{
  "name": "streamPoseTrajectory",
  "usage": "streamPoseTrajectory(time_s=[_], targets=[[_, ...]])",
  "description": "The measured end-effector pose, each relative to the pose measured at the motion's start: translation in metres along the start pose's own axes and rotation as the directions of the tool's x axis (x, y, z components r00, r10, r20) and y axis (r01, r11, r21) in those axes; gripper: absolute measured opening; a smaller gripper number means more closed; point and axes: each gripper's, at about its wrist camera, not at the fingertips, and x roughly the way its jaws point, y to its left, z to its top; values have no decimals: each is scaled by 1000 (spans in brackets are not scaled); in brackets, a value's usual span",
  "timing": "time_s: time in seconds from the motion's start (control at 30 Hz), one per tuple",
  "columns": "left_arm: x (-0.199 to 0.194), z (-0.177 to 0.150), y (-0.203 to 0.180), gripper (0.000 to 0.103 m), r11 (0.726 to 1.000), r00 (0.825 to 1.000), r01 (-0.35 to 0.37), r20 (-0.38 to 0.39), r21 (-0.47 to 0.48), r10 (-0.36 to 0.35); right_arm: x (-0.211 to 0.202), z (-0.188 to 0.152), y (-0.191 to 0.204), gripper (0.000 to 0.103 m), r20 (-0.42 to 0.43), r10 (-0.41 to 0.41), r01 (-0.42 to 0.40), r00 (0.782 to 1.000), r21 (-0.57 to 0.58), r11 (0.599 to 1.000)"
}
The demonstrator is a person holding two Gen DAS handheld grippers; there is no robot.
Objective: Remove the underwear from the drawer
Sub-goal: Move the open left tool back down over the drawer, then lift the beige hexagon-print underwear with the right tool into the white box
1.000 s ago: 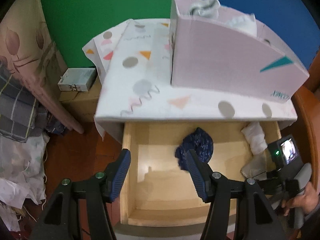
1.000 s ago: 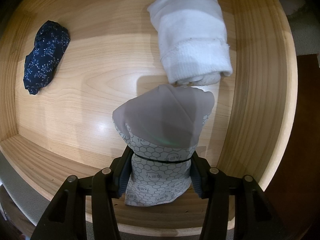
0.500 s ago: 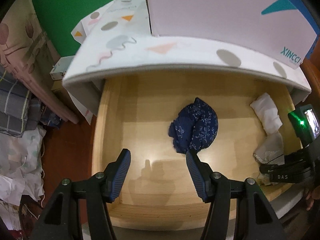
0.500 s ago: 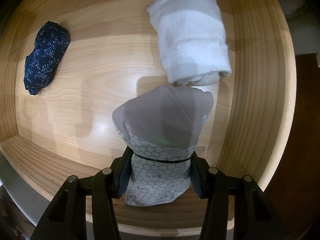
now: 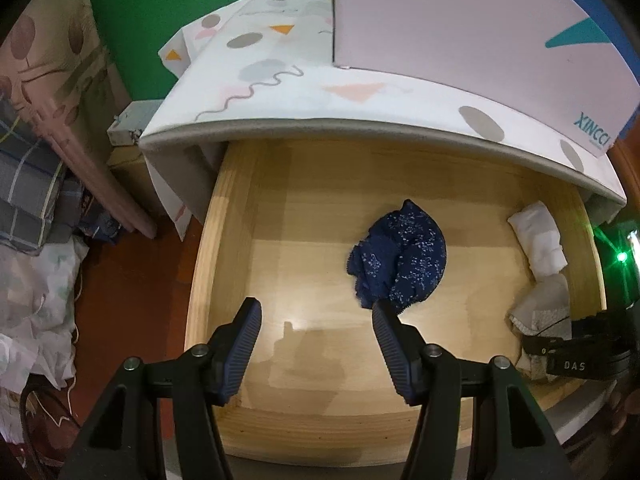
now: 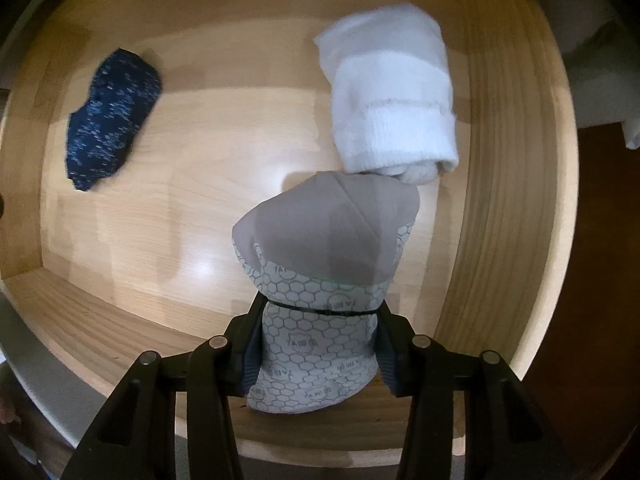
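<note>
The wooden drawer (image 5: pixel 208 260) stands pulled out, with three folded pieces lying in it. My left gripper (image 5: pixel 316 306) hangs open over the bare drawer floor, its right finger just beside the navy speckled underwear (image 5: pixel 400 264). My right gripper (image 6: pixel 320 312) points down at the drawer's right end. Its jaws are closing, and both pads press on the grey hexagon-print underwear (image 6: pixel 320 280). A white rolled piece (image 6: pixel 392 100) lies just behind the grey one. The navy underwear (image 6: pixel 112 120) also shows at the far left of the right wrist view.
A cloth-covered top (image 5: pixel 360 100) overhangs the drawer's back, with a pale pink box (image 5: pixel 460 20) standing on it. Bedding and piled clothes (image 5: pixel 36 200) lie on the floor to the left. The drawer's right wall (image 6: pixel 500 200) is close to the held piece.
My left gripper has sunk closer to the drawer, so the navy piece looks larger and the box's top has left the view. The right fingers have pinched the grey piece a little tighter.
</note>
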Motion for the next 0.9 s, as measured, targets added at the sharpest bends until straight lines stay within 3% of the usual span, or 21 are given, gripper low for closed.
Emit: streamPoseTrajectory(time_s=[0.23, 0.47, 0.9], targets=[[-3, 0, -2, 59, 999, 1000, -18, 12, 27, 18, -35, -12, 0, 43, 116, -41, 45, 992, -30, 999], [-5, 0, 6, 59, 1000, 1000, -11, 19, 5, 11, -90, -22, -17, 43, 211, -25, 30, 977, -22, 999], [-5, -1, 8, 59, 1000, 1000, -14, 20, 1, 14, -240, -26, -36, 43, 413, -10, 7, 911, 9, 1000]])
